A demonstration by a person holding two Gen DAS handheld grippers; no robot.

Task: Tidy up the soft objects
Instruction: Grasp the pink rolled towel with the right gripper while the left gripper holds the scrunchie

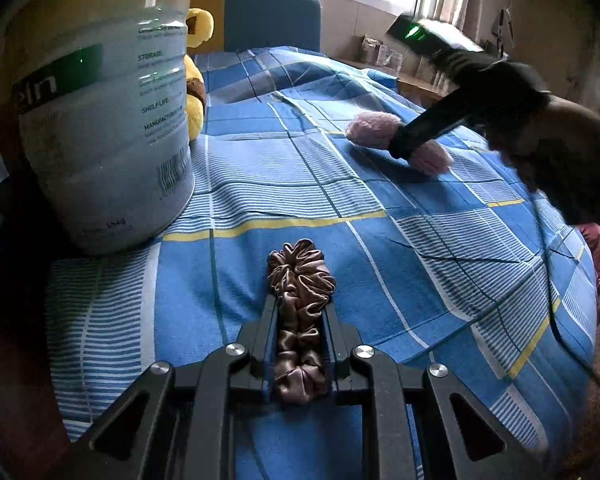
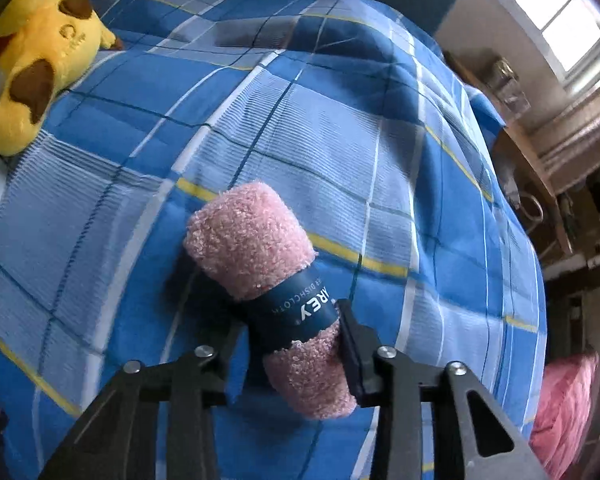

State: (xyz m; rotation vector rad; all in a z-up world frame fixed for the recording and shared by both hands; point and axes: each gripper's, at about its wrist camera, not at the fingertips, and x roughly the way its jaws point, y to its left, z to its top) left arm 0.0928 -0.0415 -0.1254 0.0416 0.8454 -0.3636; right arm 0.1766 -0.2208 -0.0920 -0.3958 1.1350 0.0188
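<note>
A brown satin scrunchie (image 1: 300,276) is pinched between the fingers of my left gripper (image 1: 300,302), which is shut on it just above the blue checked bedcover (image 1: 420,260). A pink fluffy rolled dishcloth (image 2: 252,236) with a dark blue paper band lies on the bedcover (image 2: 340,152). My right gripper (image 2: 290,318) straddles the roll at the band, and both fingers touch its sides. In the left wrist view the same pink roll (image 1: 374,128) lies farther up the bed, under the dark right gripper (image 1: 404,148) and the hand that holds it.
A tall white tin can (image 1: 100,120) stands on the bed at the left, close to my left gripper. A yellow and brown plush toy (image 2: 40,60) lies behind it. A blue headboard (image 1: 272,16) is at the back. Beyond the right edge are a pink cushion (image 2: 564,400) and a cluttered desk.
</note>
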